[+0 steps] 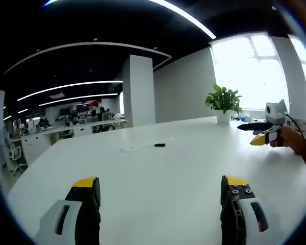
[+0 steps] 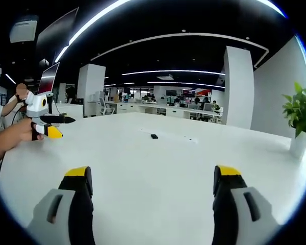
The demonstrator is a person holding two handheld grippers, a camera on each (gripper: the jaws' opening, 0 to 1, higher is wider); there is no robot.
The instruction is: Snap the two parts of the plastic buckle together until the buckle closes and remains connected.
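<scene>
Both the left gripper (image 1: 160, 191) and right gripper (image 2: 152, 181) are held wide apart above the white table (image 1: 168, 173), gripping nothing. A small black buckle piece (image 1: 159, 145) is seen lying far ahead.

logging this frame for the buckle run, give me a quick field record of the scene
table: white, large
buckle: small dark piece lying far out on the table, also at; too small to tell if joined
strap: pale strip beside the buckle
left gripper: jaws wide apart, nothing between them, held over the table short of the buckle
right gripper: jaws wide apart, nothing between them
plant: potted, at the far table edge
background: open office, desks, pillars
</scene>
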